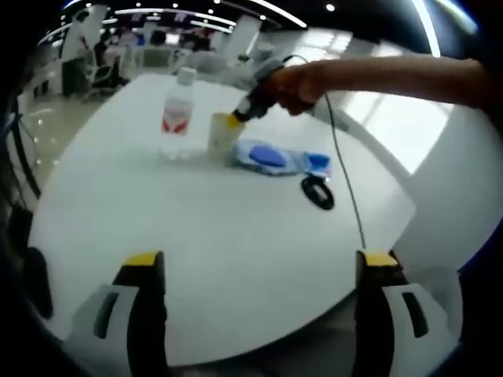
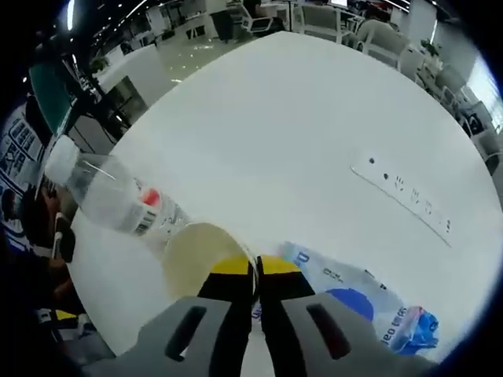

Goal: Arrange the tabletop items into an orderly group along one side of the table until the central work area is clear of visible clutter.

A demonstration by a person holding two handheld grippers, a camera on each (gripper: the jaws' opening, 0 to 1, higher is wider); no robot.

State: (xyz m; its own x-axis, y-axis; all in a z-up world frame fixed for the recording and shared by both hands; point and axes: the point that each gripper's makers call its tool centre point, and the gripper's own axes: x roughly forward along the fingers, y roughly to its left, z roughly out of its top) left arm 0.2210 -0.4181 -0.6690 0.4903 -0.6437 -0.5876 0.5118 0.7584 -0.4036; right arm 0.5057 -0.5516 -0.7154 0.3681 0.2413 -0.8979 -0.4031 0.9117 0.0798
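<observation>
A: The left hand-held gripper (image 1: 259, 271) hangs spread over the bare table (image 1: 236, 236). The right hand-held gripper (image 2: 255, 271) pinches the paper cup (image 2: 196, 255) rim, just beside the water bottle (image 2: 110, 200).

B: Slide the cup gently; the blue packet (image 2: 369, 310) lies right of it. White table, open office beyond.

This is an open-plan office. Beyond the white table (image 1: 196, 236), rows of desks and office chairs (image 1: 100, 75) stand under long ceiling light strips (image 1: 181, 11). A power-socket strip (image 2: 409, 192) is set into the tabletop, with more chairs (image 2: 377, 35) at its far side.
</observation>
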